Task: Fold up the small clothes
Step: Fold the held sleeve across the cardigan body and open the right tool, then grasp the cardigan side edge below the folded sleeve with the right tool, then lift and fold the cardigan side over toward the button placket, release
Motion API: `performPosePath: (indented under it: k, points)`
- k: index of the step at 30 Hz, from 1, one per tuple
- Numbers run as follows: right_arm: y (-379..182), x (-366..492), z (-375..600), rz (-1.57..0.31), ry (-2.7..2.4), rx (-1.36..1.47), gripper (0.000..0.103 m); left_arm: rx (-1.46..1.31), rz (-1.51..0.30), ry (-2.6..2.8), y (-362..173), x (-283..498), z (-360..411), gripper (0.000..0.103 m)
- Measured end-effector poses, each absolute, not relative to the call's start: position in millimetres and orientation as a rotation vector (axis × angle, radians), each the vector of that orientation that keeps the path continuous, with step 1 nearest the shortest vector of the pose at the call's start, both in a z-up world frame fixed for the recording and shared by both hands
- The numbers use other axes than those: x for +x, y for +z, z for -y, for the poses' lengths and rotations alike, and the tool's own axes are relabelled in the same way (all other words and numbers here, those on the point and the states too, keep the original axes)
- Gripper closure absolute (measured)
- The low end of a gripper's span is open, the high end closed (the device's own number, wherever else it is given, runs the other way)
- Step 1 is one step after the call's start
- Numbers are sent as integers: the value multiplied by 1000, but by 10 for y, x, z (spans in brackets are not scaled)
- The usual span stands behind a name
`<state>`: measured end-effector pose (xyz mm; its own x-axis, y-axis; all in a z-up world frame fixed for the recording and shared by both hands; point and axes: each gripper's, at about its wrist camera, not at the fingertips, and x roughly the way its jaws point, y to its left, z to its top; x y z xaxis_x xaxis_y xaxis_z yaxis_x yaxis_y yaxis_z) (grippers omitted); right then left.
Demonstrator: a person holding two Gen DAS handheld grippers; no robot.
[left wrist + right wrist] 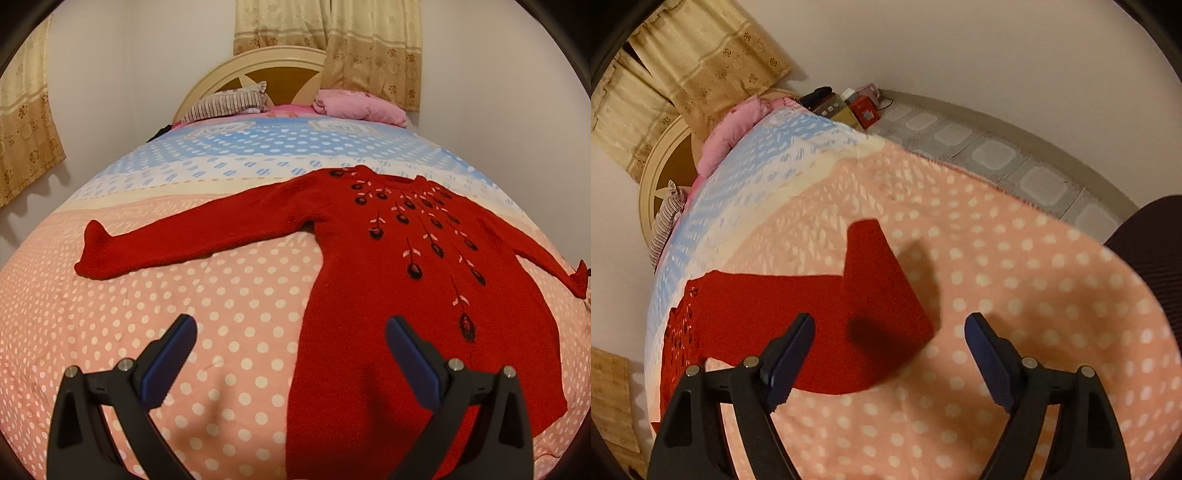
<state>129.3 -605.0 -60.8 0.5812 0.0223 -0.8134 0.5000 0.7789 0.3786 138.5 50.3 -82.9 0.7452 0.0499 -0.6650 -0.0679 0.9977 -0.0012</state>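
Both of your grippers hang over the bed with nothing between the fingers: the left gripper [290, 363] stands wide apart above the near edge, straddling the hem side of the red sweater [406, 280], and the right gripper [890, 356] is just as spread above the right sleeve [882, 291] toward the bed's right edge.

Beyond the fingers, the sweater lies flat and face up on the polka-dot bedspread [229, 295], with the left sleeve [192, 236] stretched toward the left edge. Farther off, a striped pillow [229, 103] and a pink bundle [362, 105] sit at the headboard end.

Your risk, as I judge it, is the fuzzy knit and soft bedspread: pinch too deep at the cuff and you may catch bedspread too, dragging everything. Pull one sleeve across without steadying the body, and the sweater may slide or bunch, skewing the fold.
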Motion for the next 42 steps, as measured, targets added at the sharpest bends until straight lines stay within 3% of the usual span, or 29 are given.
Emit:
performPosePath:
  k: [3,4,5,6,7,26,33,42]
  points:
    - [-737,1418,5987,-931,-279,621,30,-12,-721,68,-836,1407,-486,0]
    - [-771,1434,5974,-939,-284,614,47,-5,-718,76,-848,1431,-486,0]
    - [-819,1490,5947,-953,-273,605,75,-1,-722,83,-864,1459,-494,0]
    - [-826,1514,5927,-956,-265,594,89,-9,-730,86,-886,1499,-515,0]
    - [-810,1548,5893,-956,-264,581,94,-18,-733,85,-900,1512,-535,0]
    - [1162,2482,4178,-660,57,368,95,-29,-723,100,-912,1559,-686,0]
    - [1432,2893,3303,-653,157,271,95,-36,-721,110,-915,1569,-746,0]
    - [1383,3183,2467,-690,276,203,95,-45,-730,116,-948,1603,-831,0]
